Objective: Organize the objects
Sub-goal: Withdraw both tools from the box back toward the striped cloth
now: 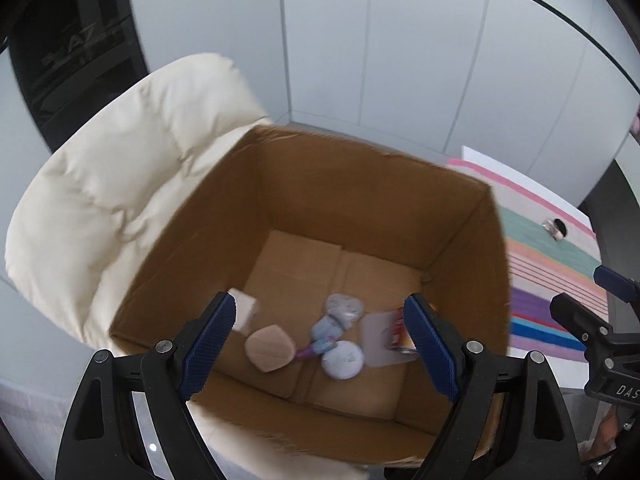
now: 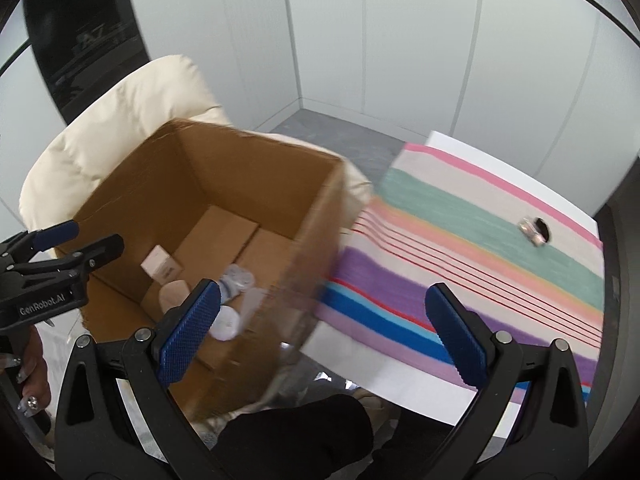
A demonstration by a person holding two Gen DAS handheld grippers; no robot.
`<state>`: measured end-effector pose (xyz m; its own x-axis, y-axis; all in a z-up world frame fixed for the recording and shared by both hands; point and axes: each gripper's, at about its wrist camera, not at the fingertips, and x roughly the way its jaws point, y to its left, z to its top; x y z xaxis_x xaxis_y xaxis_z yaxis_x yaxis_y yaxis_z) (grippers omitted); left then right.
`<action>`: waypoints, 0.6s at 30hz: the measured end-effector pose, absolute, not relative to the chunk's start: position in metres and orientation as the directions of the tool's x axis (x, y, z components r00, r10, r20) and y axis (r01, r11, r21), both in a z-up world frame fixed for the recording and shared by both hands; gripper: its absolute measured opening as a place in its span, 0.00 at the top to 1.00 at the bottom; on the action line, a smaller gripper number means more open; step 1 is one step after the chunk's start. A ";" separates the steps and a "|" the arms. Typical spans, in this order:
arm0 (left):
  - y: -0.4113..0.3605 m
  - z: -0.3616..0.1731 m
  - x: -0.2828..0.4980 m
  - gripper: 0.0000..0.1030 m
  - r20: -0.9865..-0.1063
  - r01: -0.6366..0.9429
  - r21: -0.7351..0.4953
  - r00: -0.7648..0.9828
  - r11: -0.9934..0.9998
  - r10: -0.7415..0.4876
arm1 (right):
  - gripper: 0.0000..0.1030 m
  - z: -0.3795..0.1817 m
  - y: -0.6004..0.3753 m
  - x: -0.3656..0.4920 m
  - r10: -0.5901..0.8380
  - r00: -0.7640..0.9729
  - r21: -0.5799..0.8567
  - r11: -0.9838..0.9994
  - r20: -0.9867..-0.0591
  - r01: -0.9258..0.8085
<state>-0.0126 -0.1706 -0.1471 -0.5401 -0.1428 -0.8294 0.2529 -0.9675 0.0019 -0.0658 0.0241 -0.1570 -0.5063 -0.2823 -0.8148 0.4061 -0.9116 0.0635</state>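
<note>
White lettering "GenRobot.AI" was legible on the black body of the left gripper (image 2: 60,240), at nine o'clock in the right wrist view. Partial letters "DAS" appeared on the right gripper (image 1: 592,292), at four o'clock in the left wrist view. Nothing else was readable.

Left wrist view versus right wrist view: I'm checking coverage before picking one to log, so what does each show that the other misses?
Only the left wrist view shows a flat pale packet with red print on the box floor, and the whole floor unobstructed. Only the right wrist view shows the person's hand on the other tool and a dark trouser leg. Both share the cardboard box on the cream cushion, the round white disc, the striped cloth with a small metallic item, and open empty tongs.
</note>
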 end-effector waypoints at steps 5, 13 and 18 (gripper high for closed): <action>-0.132 -0.141 -0.030 0.15 -0.823 0.172 0.002 -0.560 -0.985 -0.100 | 0.00 -0.153 0.068 -0.065 -0.240 -0.532 0.055 -0.939 -0.812 0.340; -0.047 -0.135 -0.058 0.15 -0.816 0.009 0.013 -0.578 -1.000 -0.016 | 0.00 -0.149 0.143 -0.062 -0.169 -0.564 0.054 -0.975 -0.808 0.215; 0.001 -0.133 -0.074 0.15 -0.813 -0.065 0.019 -0.581 -0.998 0.022 | 0.00 -0.151 0.194 -0.060 -0.129 -0.574 0.062 -0.989 -0.809 0.135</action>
